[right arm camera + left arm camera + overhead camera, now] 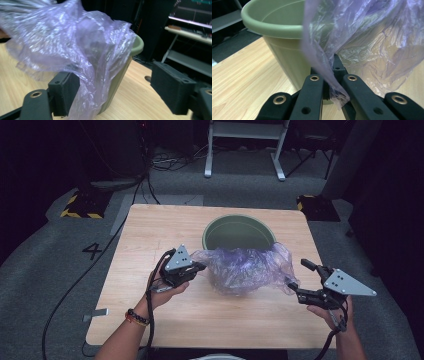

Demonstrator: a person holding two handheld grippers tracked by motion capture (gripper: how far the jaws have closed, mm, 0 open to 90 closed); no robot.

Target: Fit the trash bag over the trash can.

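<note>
The left claw [333, 86] pinches one edge of the purple plastic bag [243, 268], holding it up against the green bucket [239, 231] near the worktop's [150, 235] far edge, probably to line it. The right claw [117, 90] gapes wide, bag draped over one jaw.

the bag [245, 269] hides the near side of the pot [239, 231] in the high view, its top edge is cut off in both gripper views, and in the left gripper view its pinched corner [337, 93] hides the inner faces of the jaws.
</note>
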